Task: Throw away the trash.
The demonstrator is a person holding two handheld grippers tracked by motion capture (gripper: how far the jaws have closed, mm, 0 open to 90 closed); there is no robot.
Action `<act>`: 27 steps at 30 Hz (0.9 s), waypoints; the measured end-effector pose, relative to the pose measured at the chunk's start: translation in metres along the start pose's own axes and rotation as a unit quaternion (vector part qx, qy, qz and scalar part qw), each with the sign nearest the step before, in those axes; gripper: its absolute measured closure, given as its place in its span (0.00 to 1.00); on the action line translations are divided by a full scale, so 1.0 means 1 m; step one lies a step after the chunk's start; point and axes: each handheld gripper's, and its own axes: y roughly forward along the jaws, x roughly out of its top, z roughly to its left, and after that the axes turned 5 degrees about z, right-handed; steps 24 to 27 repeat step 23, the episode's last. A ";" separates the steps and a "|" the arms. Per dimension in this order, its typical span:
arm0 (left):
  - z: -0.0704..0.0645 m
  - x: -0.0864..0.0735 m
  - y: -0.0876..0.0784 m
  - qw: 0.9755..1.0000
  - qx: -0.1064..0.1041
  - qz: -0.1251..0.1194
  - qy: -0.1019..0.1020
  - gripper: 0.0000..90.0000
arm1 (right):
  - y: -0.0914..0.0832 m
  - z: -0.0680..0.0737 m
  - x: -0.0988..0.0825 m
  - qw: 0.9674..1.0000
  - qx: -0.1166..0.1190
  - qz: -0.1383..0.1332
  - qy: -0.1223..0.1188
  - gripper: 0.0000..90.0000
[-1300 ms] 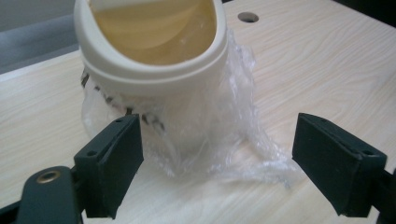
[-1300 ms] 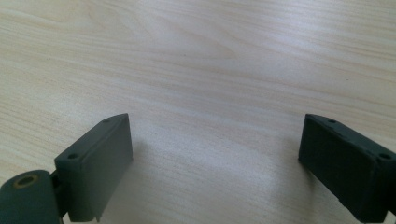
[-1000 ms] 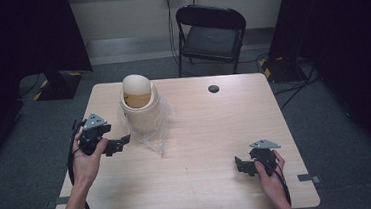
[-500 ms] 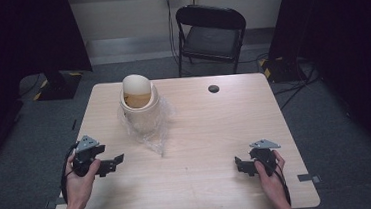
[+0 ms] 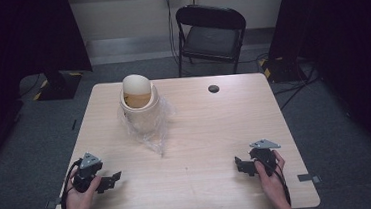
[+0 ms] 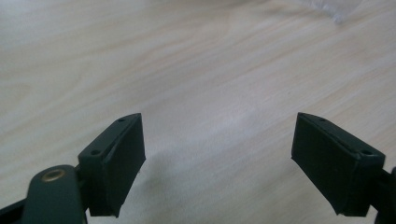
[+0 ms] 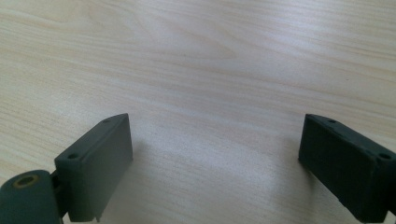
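Observation:
A small cream bin (image 5: 140,105) with a domed swing lid stands at the table's far left, with a clear plastic bag (image 5: 150,132) hanging out around it and trailing onto the wood. My left gripper (image 5: 110,180) rests near the front left corner, well short of the bin; its jaws are wide apart over bare wood (image 6: 217,163). A corner of the clear bag (image 6: 334,11) shows at the top of the left gripper view. My right gripper (image 5: 239,163) sits low at the front right, open, with nothing between its jaws (image 7: 215,168).
The light wooden table (image 5: 201,133) has a small black round disc (image 5: 214,88) near its far edge. A black folding chair (image 5: 211,32) stands behind the table. Dark curtains flank both sides, and cables lie on the grey floor.
My left gripper has pulled back from beside the bin toward the front left corner of the table. The right gripper has stayed where it was.

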 end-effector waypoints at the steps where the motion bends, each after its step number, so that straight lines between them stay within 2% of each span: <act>1: 0.000 -0.002 0.002 1.000 -0.002 0.005 -0.001 0.19 | 0.000 0.000 0.000 1.000 0.000 0.000 0.000 0.10; 5: 0.002 -0.006 0.007 1.000 0.005 0.016 0.002 0.19 | 0.000 0.000 0.000 1.000 0.000 0.000 0.000 0.10; 7: 0.001 -0.009 0.009 1.000 0.003 0.008 -0.004 0.18 | 0.000 0.000 0.000 1.000 0.000 0.000 0.000 0.10; 13: -0.003 -0.013 0.012 1.000 0.024 -0.010 0.011 0.17 | 0.000 0.000 0.000 1.000 0.000 0.000 0.000 0.10; 16: -0.002 -0.014 0.013 1.000 0.022 -0.012 0.012 0.15 | 0.000 0.000 0.000 1.000 0.000 0.000 0.000 0.10; 19: 0.001 -0.014 0.015 0.999 0.019 -0.015 0.024 0.10 | 0.000 0.000 0.000 1.000 0.000 0.000 0.000 0.10; 21: 0.001 -0.013 0.016 1.000 0.017 -0.015 0.019 0.08 | 0.000 0.000 0.000 1.000 0.000 0.000 0.000 0.10; 27: 0.001 -0.013 0.017 1.000 0.018 -0.015 0.020 0.07 | 0.000 0.000 0.000 1.000 0.000 0.000 0.000 0.10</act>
